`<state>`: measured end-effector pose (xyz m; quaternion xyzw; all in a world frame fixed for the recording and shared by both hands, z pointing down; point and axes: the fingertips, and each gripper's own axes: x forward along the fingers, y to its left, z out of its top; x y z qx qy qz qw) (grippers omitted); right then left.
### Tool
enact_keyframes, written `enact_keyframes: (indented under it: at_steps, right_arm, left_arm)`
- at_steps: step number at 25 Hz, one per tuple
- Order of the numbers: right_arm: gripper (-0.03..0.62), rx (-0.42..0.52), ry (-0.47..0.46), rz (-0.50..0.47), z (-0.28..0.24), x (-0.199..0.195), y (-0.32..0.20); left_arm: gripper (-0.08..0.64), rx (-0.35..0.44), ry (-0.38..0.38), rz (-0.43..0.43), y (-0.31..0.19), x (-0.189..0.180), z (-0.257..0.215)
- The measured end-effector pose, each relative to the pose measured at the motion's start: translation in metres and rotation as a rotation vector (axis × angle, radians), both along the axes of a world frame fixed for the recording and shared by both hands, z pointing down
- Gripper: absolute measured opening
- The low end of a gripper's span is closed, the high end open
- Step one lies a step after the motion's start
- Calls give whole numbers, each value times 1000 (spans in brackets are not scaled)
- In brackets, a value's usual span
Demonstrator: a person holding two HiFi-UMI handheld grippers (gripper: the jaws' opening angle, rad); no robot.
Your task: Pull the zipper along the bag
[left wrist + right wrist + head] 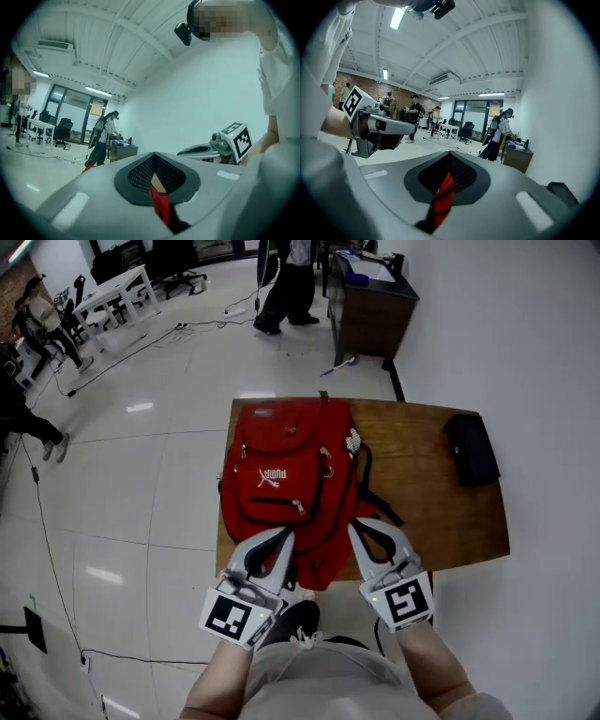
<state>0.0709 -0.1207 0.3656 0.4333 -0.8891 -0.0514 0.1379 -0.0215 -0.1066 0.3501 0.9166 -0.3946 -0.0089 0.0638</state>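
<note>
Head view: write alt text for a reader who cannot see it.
A red backpack lies on a wooden table, its near end gripped by the left gripper and right gripper. A black pouch sits to its right.

From my feed, the floor (169, 456) is pale, glossy tile that catches the ceiling lights, with black cables (47, 540) trailing across it. A plain white wall (525, 324) runs along the right, and a brown wooden table (422, 484) stands against it. Beyond that is a dark cabinet (366, 310). Further off I see a white table (112, 292), black office chairs (465, 130), tall glazed panels (478, 112) and a brick wall (370, 89). Strip lights (397, 18) hang overhead, beside what looks like an air-conditioning unit (55, 45).
</note>
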Motion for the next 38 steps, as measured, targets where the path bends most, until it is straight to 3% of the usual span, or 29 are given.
enact_keyframes:
  at_steps: [4, 17, 31, 38]
  right_arm:
    - [5, 6, -7, 25, -1, 4, 64]
    - [5, 78, -39, 6, -41, -16, 271]
    - [5, 119, -83, 81, -70, -42, 318]
    - [5, 135, -74, 74, -76, -73, 328]
  left_arm:
    - [6, 10, 10, 25, 64, 3, -14]
    - [6, 133, 6, -35, 267, -27, -64]
    - [6, 174, -68, -42, 308, -85, -80]
    - [6, 153, -50, -44, 315, -112, -74]
